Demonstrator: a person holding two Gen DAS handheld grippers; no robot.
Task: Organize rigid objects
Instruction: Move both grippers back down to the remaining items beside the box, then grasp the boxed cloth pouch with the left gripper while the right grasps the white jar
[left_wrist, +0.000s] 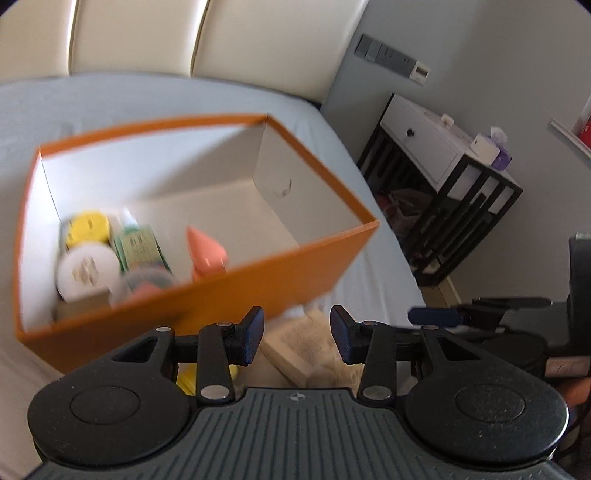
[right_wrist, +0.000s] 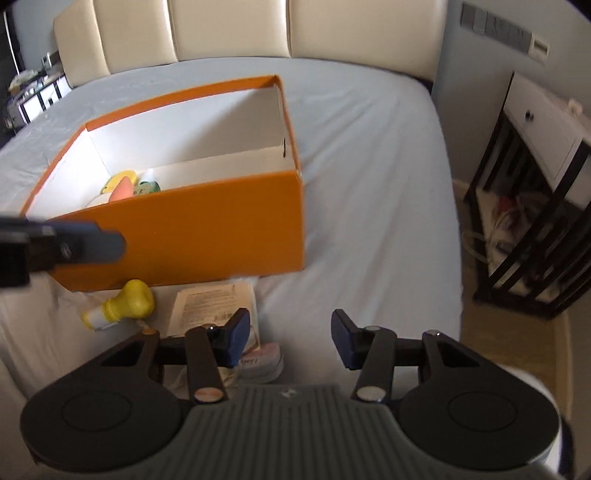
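Pale blue bedsheet (right_wrist: 369, 192) bears the open orange cardboard box (right_wrist: 207, 229); its near wall fronts a yellow-capped bottle (right_wrist: 123, 304) lying crosswise, left of the empty, spread right gripper (right_wrist: 290, 338) and nearer the likewise spread left gripper (left_wrist: 297, 334).

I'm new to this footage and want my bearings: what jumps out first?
The orange box on the grey-blue bed dominates, with jars and bottles crowded into its left end. In front of it lies a yellow-capped bottle beside a flat packet. Both tongs, left and right, hang open and empty.
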